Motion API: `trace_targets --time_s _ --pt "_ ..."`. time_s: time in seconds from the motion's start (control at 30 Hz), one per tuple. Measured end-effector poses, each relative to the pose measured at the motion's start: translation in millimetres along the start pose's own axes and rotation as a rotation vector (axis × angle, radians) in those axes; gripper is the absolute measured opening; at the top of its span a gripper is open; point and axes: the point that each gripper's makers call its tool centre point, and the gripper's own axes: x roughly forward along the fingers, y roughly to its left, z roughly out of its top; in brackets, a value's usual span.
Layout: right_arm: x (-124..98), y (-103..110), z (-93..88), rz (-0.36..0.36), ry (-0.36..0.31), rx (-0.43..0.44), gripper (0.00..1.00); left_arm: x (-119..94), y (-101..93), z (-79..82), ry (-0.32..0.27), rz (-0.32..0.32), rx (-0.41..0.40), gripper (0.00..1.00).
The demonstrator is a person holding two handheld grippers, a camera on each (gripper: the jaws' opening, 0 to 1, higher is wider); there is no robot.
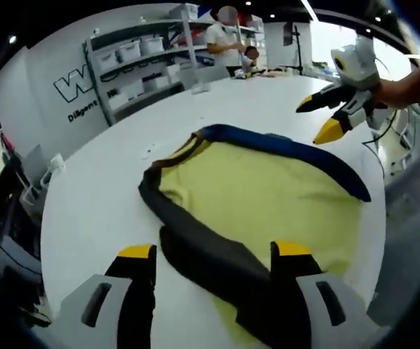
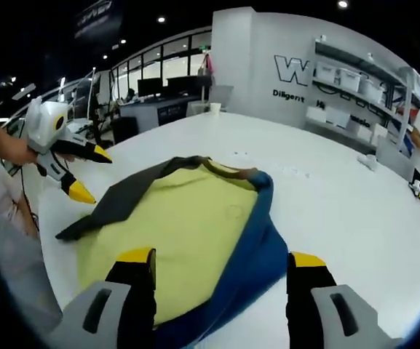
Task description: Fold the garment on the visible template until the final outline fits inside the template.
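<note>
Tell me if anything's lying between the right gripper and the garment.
Nothing visible: the right gripper, open, hangs directly over the garment's blue edge, with only bare white table around it.

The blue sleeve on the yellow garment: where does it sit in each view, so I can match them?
Left gripper view: the blue sleeve runs along the garment's far edge, upper middle to right.
Right gripper view: it lies along the garment's right side, between that hand-held gripper's jaws.
Shared landmark: the wall lettering beside the shelves.
</note>
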Motion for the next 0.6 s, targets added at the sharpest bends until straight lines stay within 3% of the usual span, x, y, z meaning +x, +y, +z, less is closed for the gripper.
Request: trace_targets --time_s 0.6 --pt "-18.5 17.7 -21.5 0.004 -0.009 0.031 0.69 -15.2 -14.5 -20.1 -0.012 -0.01 0.016 0.63"
